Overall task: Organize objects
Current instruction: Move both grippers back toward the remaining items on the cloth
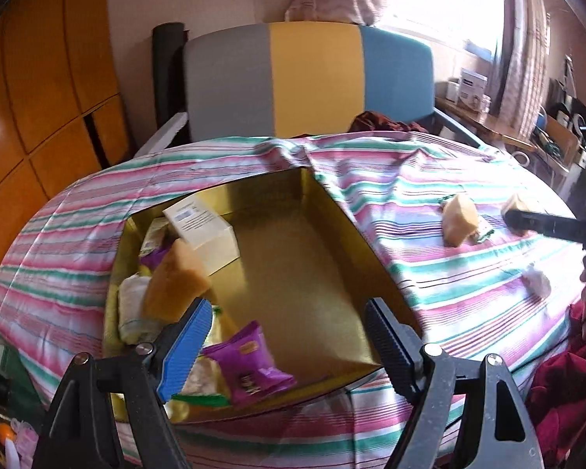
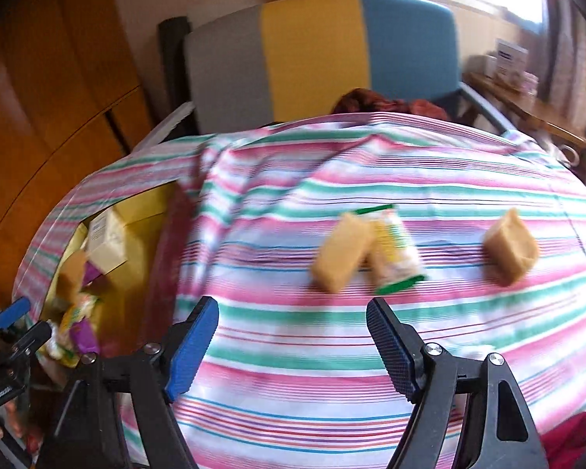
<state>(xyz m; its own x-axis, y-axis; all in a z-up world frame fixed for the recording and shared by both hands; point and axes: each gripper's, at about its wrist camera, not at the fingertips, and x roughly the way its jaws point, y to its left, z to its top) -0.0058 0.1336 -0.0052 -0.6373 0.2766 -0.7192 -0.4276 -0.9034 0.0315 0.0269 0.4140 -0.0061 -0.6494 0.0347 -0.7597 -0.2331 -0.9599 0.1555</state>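
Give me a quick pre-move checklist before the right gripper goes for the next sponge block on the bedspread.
1. right gripper open and empty: ok.
2. Nearest tan block in front of it, uncovered: ok.
3. Block separate from the green-edged packet: not ok, they touch or overlap.
4. Second tan block standing apart on the striped cloth: ok.
5. gold box has bare floor for a drop: ok.
6. left gripper open, over the box, out of the right's path: ok.
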